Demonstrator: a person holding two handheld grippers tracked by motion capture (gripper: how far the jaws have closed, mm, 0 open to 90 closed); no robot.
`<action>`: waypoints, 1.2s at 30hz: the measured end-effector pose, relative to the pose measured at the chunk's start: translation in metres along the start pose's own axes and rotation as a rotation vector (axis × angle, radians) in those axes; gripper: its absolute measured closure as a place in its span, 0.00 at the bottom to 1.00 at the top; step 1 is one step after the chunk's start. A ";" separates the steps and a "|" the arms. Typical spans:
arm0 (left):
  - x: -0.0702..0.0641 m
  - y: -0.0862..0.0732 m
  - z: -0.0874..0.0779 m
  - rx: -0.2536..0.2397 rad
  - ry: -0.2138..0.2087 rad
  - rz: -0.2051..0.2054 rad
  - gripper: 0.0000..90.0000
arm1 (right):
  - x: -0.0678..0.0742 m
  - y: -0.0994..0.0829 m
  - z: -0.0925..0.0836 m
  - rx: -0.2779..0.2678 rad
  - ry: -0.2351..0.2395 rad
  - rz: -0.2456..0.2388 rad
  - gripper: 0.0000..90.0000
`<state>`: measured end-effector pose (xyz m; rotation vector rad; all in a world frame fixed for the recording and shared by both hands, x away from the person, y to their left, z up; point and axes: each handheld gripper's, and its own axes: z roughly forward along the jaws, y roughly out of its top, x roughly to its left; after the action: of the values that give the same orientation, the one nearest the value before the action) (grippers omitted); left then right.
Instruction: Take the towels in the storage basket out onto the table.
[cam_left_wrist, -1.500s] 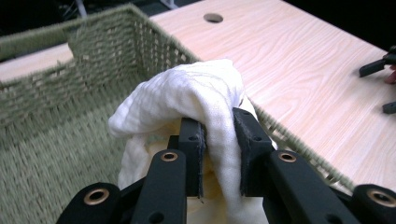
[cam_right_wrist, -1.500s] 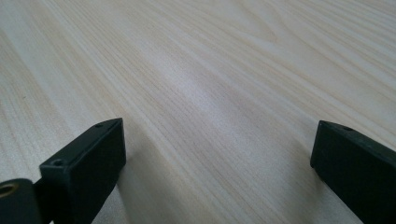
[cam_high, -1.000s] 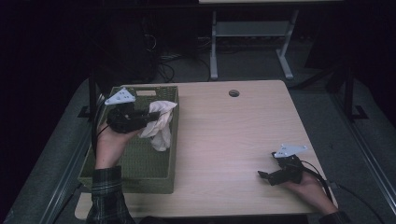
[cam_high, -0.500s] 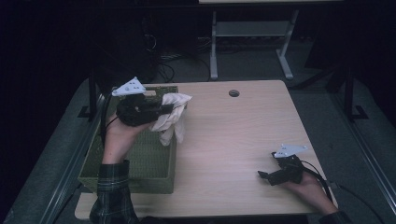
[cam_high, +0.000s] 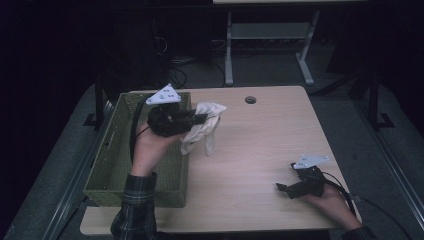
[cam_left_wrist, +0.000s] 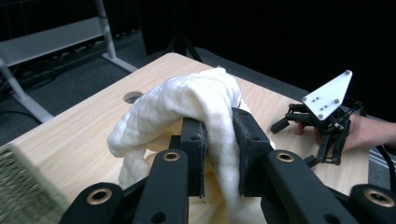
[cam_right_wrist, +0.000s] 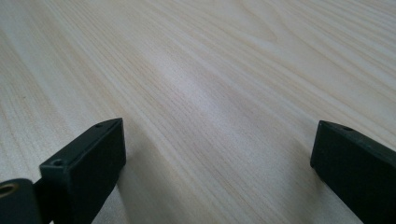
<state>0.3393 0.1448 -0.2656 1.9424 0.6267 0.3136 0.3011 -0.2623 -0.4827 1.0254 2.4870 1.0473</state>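
Observation:
A white cloth (cam_high: 204, 127) hangs from my left gripper (cam_high: 202, 118), which is shut on it just right of the green basket (cam_high: 117, 165), above the table's left part. In the left gripper view the cloth (cam_left_wrist: 187, 100) is pinched between the two black pads and drapes over them, with the left gripper (cam_left_wrist: 219, 144) pointing across the table. My right gripper (cam_high: 281, 187) rests low on the wooden table (cam_high: 260, 150) near its front right corner, held by a hand. Its jaws stand wide open over bare wood, right gripper (cam_right_wrist: 217, 154).
A round cable hole (cam_high: 250, 100) sits at the table's far edge. The right gripper (cam_left_wrist: 322, 116) with its grey plate lies farther off in the left gripper view. A metal stand (cam_high: 270, 45) is on the dark floor behind the table.
My left gripper has lifted the cloth out of the basket and carried it up and to the right, past the basket's right wall. The right gripper has stayed put.

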 end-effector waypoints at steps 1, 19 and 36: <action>-0.005 -0.001 0.008 0.004 -0.007 0.000 0.84 | 0.000 0.000 0.000 -0.001 0.001 0.003 0.03; -0.037 -0.009 0.068 0.014 -0.085 0.009 0.84 | 0.000 0.000 0.000 -0.001 0.001 0.005 0.03; -0.060 -0.039 0.128 0.070 -0.108 0.020 0.84 | 0.000 0.000 0.000 -0.001 0.002 0.005 0.03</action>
<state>0.3396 0.0282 -0.3535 2.0189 0.5541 0.2005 0.3009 -0.2620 -0.4827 1.0314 2.4862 1.0521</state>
